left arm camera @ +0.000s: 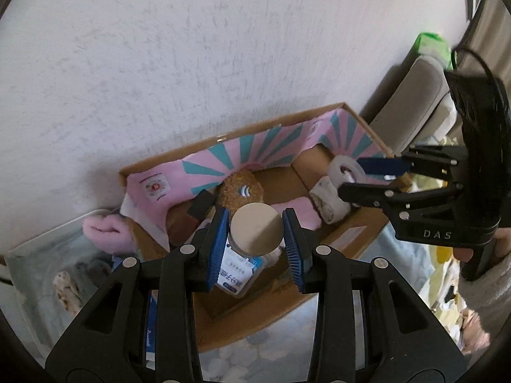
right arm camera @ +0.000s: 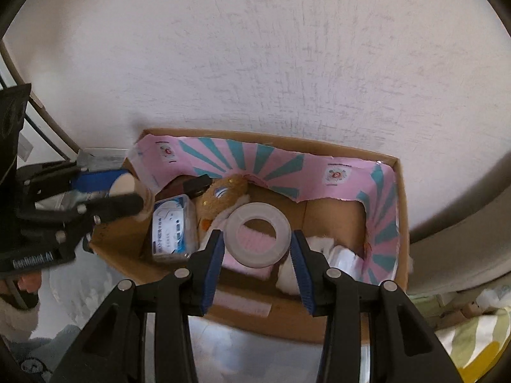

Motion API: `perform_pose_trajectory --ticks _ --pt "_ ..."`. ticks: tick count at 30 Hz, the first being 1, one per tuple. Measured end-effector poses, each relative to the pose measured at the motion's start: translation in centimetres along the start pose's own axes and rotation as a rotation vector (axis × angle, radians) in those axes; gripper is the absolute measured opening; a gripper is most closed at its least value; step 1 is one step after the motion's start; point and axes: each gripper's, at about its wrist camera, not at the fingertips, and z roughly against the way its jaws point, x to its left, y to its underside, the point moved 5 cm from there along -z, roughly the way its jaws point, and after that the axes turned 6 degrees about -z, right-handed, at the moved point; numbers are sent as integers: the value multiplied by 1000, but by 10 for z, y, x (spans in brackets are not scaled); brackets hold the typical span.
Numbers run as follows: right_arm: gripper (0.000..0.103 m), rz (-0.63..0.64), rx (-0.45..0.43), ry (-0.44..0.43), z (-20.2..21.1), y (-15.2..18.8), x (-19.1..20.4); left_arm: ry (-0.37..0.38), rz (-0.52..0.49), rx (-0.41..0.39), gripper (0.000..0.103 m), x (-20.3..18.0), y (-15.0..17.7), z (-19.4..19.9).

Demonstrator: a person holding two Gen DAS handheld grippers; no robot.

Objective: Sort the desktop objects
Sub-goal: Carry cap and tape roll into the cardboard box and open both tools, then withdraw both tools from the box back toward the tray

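Note:
My left gripper (left arm camera: 256, 237) is shut on a clear jar with a round tan lid (left arm camera: 256, 228), held over the left part of a cardboard box (left arm camera: 351, 236). My right gripper (right arm camera: 255, 242) is shut on a white tape roll (right arm camera: 257, 234), held over the middle of the same box (right arm camera: 403, 210). In the box lie a clear plastic case with a blue label (right arm camera: 174, 226), a brown plush toy (right arm camera: 223, 194), a pink cloth (right arm camera: 246, 266) and a white rolled cloth (right arm camera: 319, 255). The right gripper with the tape (left arm camera: 343, 167) shows in the left wrist view, and the left gripper (right arm camera: 105, 191) in the right wrist view.
The box has a pink and teal paper lining (left arm camera: 255, 146) and stands against a white wall (left arm camera: 191, 63). A pink plush (left arm camera: 105, 233) and a clear bin (left arm camera: 41, 268) lie left of the box. A grey cushion (left arm camera: 412, 108) is at the right.

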Motion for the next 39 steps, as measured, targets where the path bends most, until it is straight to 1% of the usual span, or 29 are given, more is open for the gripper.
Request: perform_pose_trajectory --ticks 4,8,13,15,16,17,18,19,20,23,28,32,36,39 --pt "39 34 10 0 -15 -12 3 -12 6 18 31 -1 0 -14" --pt "39 45 18 -11 -27 -20 9 -26 7 25 31 4 2 -17" --pt "39 44 35 -23 -36 -22 14 -29 24 33 32 11 4 -18" --pt "39 38 45 -28 -38 -21 14 -31 48 46 34 14 3 -20" --pt "42 30 58 -44 -39 -20 14 -30 67 54 41 16 3 -21" --pt "55 24 67 -54 -40 -20 15 -32 77 60 66 17 3 -21" --pt "63 12 73 -49 -40 -19 15 -38 79 64 87 18 2 -21" --pt "76 3 70 -34 -40 -18 13 -82 74 63 103 21 2 -20" --pt "79 -9 63 -18 -38 -18 11 -103 59 53 102 22 2 -17" --pt "79 -68 49 10 -29 -15 1 -66 63 36 102 23 1 -9" --pt "79 -105 11 24 -12 -6 -2 -77 50 11 102 24 0 8" --pt "79 -107 -26 63 5 1 8 -65 65 -34 102 29 5 33" --pt "79 -129 -61 49 25 10 24 -50 78 -52 102 34 14 56" --pt "79 -110 -86 95 42 16 39 -33 76 -65 102 37 22 70"
